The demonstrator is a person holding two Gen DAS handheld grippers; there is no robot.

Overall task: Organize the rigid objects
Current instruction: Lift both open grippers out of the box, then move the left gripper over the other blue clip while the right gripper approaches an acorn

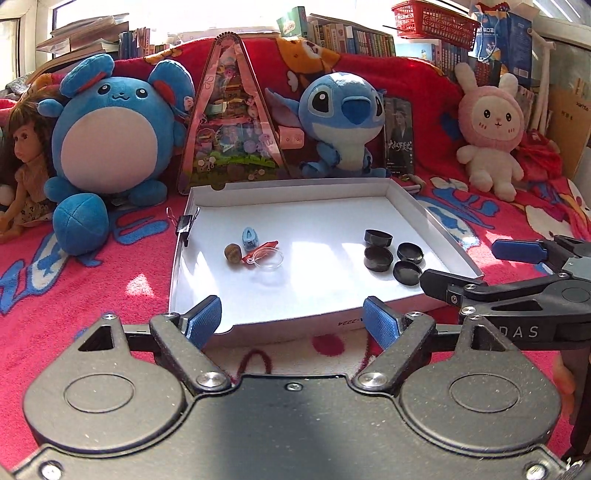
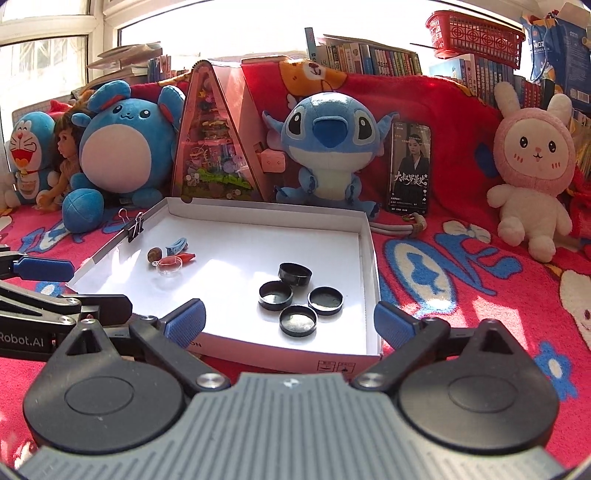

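A shallow white box lid (image 1: pixel 207 199) (image 2: pixel 371 258) lies on the red blanket. Its right side holds several black round caps (image 1: pixel 393 255) (image 2: pixel 295 295), grouped close together. On its left lie a brown nut (image 1: pixel 233 254) (image 2: pixel 154 254), a small blue clip (image 1: pixel 249 238) (image 2: pixel 175 245), a red piece (image 1: pixel 264 246) (image 2: pixel 184 258) and a clear round dish (image 1: pixel 269 258) (image 2: pixel 170 266). A black binder clip (image 1: pixel 186 223) (image 2: pixel 135 227) grips the left wall. My left gripper (image 1: pixel 293 321) is open at the near edge, holding nothing. My right gripper (image 2: pixel 290 325) is open before the near right corner, also bare.
Plush toys line the back: a round blue one (image 1: pixel 110 125), a blue alien (image 1: pixel 343 110) and a pink rabbit (image 1: pixel 491 129). A doll (image 1: pixel 22 158), a triangular toy case (image 1: pixel 231 110) and a phone (image 2: pixel 410 166) stand there too. Books and a red basket (image 2: pixel 472 33) sit behind.
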